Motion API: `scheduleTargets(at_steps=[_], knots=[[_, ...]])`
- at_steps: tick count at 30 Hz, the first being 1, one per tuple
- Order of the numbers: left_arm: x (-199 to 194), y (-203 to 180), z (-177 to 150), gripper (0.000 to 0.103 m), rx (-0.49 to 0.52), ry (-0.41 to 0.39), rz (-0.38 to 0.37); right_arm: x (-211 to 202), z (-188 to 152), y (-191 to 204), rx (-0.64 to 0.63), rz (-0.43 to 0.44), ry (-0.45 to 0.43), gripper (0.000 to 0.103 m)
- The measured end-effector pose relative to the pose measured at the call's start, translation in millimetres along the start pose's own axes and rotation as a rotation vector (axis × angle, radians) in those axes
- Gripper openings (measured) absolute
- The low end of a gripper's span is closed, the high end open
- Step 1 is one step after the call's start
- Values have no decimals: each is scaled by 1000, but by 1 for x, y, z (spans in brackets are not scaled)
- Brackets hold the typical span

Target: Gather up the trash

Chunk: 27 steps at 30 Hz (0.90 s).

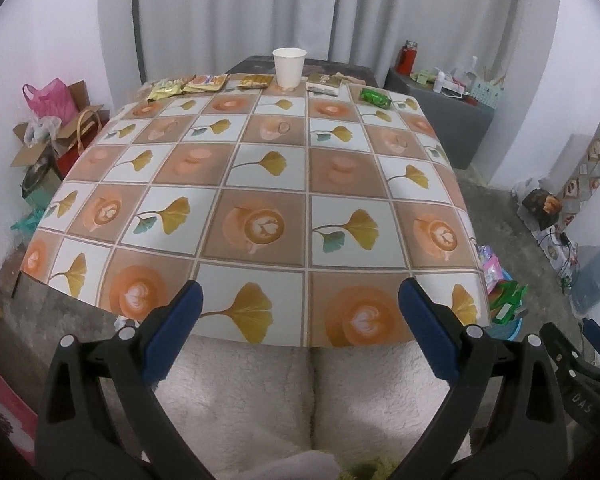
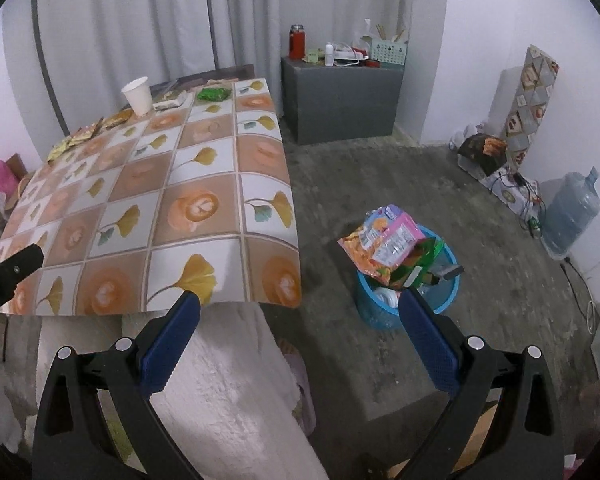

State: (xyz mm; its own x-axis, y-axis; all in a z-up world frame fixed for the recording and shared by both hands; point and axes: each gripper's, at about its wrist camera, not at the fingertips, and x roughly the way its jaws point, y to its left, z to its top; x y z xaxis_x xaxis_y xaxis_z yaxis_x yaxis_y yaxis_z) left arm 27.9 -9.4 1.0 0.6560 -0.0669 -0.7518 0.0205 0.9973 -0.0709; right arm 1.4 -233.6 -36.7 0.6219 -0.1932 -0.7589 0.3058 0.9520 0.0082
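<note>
A white paper cup (image 1: 289, 65) stands at the far edge of the patterned table (image 1: 260, 184). Beside it lie yellow snack wrappers (image 1: 188, 85), flat packets (image 1: 323, 83) and a green wrapper (image 1: 375, 98). My left gripper (image 1: 300, 300) hangs open over the near table edge, holding nothing. My right gripper (image 2: 300, 308) is open and empty too, off the table's right corner. In front of it on the floor, a blue bin (image 2: 446, 298) is stuffed with colourful wrappers (image 2: 388, 246). The cup (image 2: 138, 95) and green wrapper (image 2: 212, 94) also show in the right wrist view.
A person's legs in white fleece (image 1: 300, 400) sit under the near table edge. A grey cabinet (image 2: 340, 100) with bottles stands by the curtain. Boxes and a pink bag (image 1: 50, 98) crowd the left wall. A water jug (image 2: 572, 212) and clutter line the right wall.
</note>
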Motion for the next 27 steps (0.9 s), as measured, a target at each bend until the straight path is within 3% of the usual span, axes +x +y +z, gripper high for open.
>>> scheduleTargets(at_steps=[27], knots=[[-10,-20,-2,94,81,-6,-3,-5,-3,-7,-13,-29,-9,97]])
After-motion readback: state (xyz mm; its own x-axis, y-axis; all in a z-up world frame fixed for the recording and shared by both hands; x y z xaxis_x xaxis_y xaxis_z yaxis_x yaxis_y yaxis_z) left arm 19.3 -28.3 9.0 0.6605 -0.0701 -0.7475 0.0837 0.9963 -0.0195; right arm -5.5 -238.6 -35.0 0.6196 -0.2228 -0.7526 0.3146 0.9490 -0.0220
